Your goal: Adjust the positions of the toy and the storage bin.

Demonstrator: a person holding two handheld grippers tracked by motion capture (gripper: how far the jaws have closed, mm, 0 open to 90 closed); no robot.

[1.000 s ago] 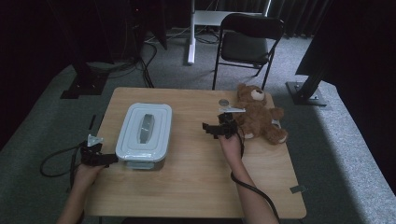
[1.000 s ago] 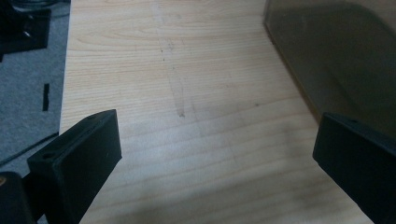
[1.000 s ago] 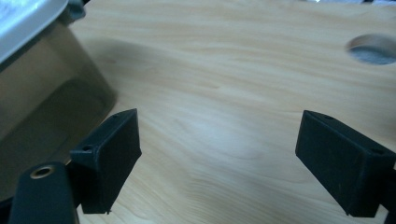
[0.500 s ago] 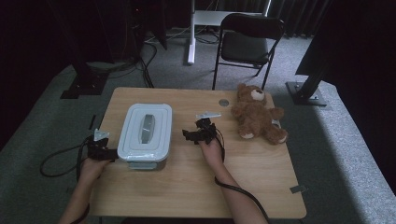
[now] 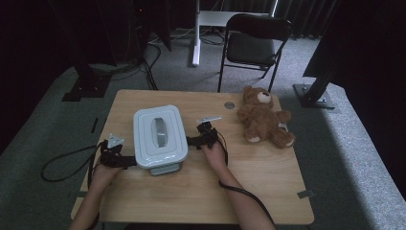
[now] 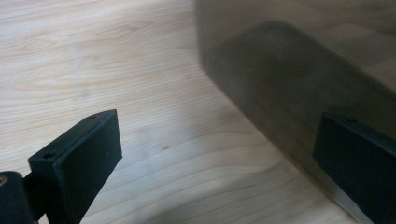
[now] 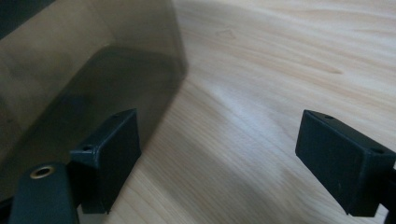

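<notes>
Since the earlier frame, the right tool (image 5: 191, 141) is being brought away from the teddy bear (image 5: 262, 118) to the right side of the lidded container (image 5: 159, 138), while the left tool (image 5: 130, 162) is being kept at the container's left near corner. Both tools are being held with jaws apart, one at each side of the container, which is sitting on the tabletop (image 5: 268, 187) left of centre with its lid on. The work is judged to be at an early stage: the container is being flanked, but no grip is being made and nothing is being lifted. The overall layout is being supplied by the high view. The translucent container wall (image 6: 299, 84) is being shown close up in the left gripper view, with one jaw in front of it, and likewise in the right gripper view (image 7: 70, 74).
</notes>
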